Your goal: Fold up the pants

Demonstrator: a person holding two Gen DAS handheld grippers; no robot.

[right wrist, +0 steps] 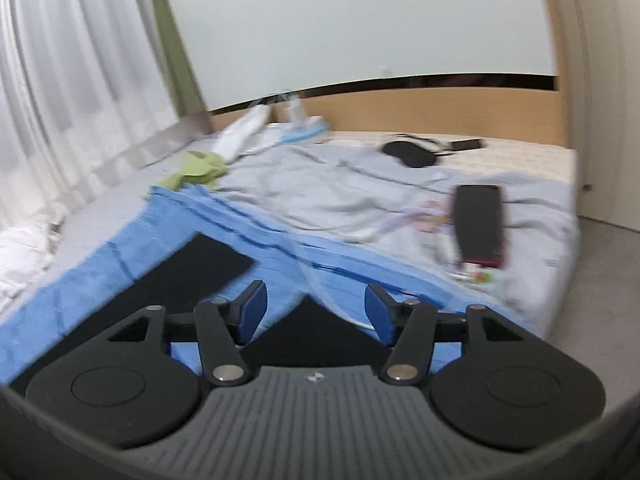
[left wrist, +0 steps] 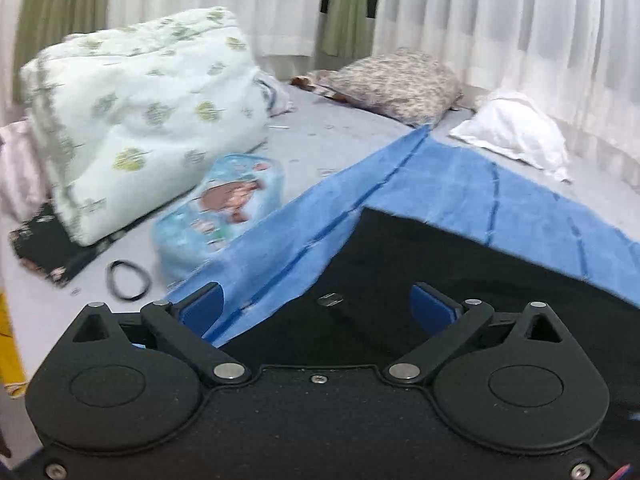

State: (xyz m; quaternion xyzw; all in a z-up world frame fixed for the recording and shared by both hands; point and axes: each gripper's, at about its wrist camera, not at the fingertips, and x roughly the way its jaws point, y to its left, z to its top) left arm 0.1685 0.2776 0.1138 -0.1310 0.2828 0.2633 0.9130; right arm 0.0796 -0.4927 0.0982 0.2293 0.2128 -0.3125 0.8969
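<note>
The black pants (left wrist: pixel 460 264) lie flat on a blue cloth (left wrist: pixel 440 188) on the bed (left wrist: pixel 320 136), right under both of my tools. They look soft, thin and light (floppy too, I think), so they should bend easily but may slide on the cloth. My left hand-held gripper (left wrist: pixel 316 306) and my right hand-held gripper (right wrist: pixel 316 310) both have their fingers spread wide with nothing between them, and I would pinch the pants at an edge or corner where the cloth is thin.
</note>
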